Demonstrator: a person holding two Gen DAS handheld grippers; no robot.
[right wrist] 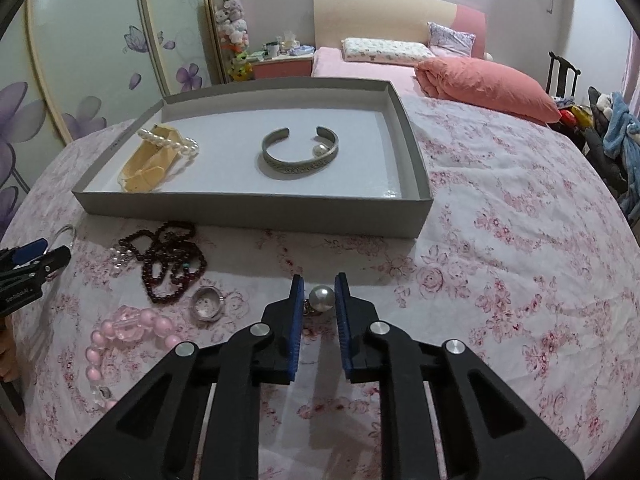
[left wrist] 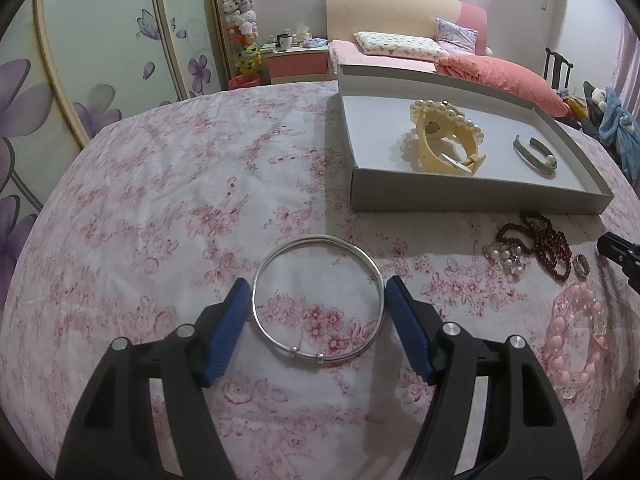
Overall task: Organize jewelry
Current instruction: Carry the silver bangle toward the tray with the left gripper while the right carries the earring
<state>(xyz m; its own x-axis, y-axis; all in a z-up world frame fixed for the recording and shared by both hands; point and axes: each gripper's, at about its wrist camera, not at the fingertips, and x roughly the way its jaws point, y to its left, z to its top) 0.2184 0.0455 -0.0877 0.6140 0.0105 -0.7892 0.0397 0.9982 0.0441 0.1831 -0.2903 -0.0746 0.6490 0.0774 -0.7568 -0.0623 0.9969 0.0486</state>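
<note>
A thin silver bangle (left wrist: 319, 300) lies on the flowered bedspread, and my left gripper (left wrist: 317, 290) is shut on it, blue pads against its two sides. In the right wrist view my right gripper (right wrist: 319, 294) is shut on a large pearl (right wrist: 322, 298) with a small metal fitting on its left, down on the bedspread. Behind stands the grey tray (right wrist: 256, 210), holding a cream strap with pearls (right wrist: 154, 158) and a silver cuff (right wrist: 300, 154). Loose on the bedspread lie dark red beads (right wrist: 172, 260), a pink bead bracelet (right wrist: 132, 332) and a ring (right wrist: 206, 304).
A small pearl cluster (left wrist: 506, 256) lies by the dark beads. The left gripper's tip (right wrist: 32, 256) shows at the left edge of the right wrist view. A salmon quilt (right wrist: 484, 84) and pillows lie beyond the tray; wardrobe doors stand on the left.
</note>
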